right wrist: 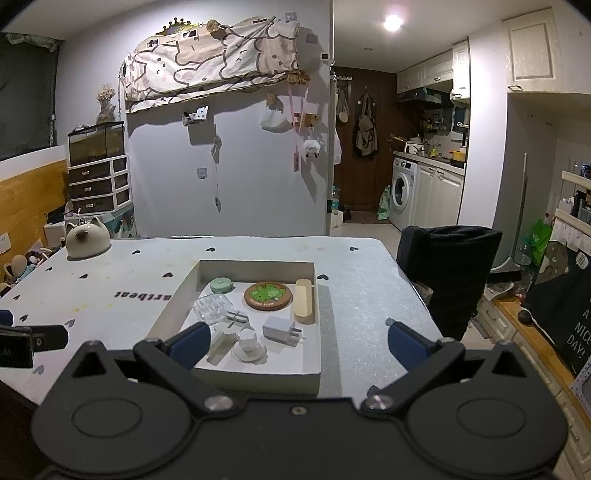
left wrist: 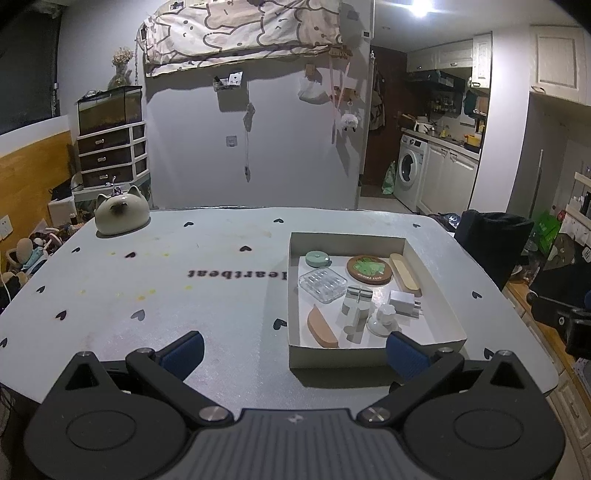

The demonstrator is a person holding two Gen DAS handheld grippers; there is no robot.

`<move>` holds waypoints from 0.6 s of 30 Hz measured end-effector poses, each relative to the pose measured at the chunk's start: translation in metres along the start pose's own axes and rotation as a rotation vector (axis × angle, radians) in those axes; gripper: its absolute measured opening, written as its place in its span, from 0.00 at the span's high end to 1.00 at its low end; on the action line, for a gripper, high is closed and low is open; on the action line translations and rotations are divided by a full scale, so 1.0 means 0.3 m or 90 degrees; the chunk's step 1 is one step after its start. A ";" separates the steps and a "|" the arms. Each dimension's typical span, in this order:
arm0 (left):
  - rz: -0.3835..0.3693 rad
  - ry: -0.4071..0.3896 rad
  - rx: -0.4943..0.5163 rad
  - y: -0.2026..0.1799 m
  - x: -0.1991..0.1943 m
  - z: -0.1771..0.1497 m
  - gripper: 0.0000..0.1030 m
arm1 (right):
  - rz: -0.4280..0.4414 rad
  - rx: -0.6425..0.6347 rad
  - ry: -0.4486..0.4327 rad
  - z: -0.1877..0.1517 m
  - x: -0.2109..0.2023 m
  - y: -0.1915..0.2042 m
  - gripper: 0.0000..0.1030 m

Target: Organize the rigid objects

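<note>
Left gripper (left wrist: 294, 352) released, empty, above the table (left wrist: 184, 295); right gripper (right wrist: 295, 345) released over the box (right wrist: 255, 380) of objects.

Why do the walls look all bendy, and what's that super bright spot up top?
Left wrist view: the fisheye lens curves the table edge and walls; the ceiling lamp flares white. Right wrist view: same bending, the lamp glares, and the box wall shades its inside.

Dim, bluish room lit by one glaring ceiling lamp (left wrist: 421, 5) upper right; wall hangings cast hard shadows, fisheye bends the edges, corners vignette black, focus sharp.
</note>
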State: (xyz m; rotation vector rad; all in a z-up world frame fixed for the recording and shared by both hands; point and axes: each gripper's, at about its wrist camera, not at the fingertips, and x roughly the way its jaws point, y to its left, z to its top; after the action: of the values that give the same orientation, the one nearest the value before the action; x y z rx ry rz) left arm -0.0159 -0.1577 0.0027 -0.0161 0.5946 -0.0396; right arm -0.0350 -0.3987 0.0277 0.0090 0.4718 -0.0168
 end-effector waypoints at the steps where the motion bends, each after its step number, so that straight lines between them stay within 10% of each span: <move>1: 0.000 0.000 0.000 0.000 0.000 0.000 0.00 | 0.000 0.000 -0.001 0.000 -0.002 0.000 0.00; 18: 0.000 -0.001 0.000 0.002 -0.002 0.005 0.00 | -0.001 -0.001 0.000 0.003 -0.004 0.002 0.00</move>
State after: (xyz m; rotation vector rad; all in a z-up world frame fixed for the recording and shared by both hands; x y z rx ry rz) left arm -0.0155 -0.1570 0.0044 -0.0159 0.5935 -0.0395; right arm -0.0356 -0.3982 0.0289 0.0070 0.4712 -0.0176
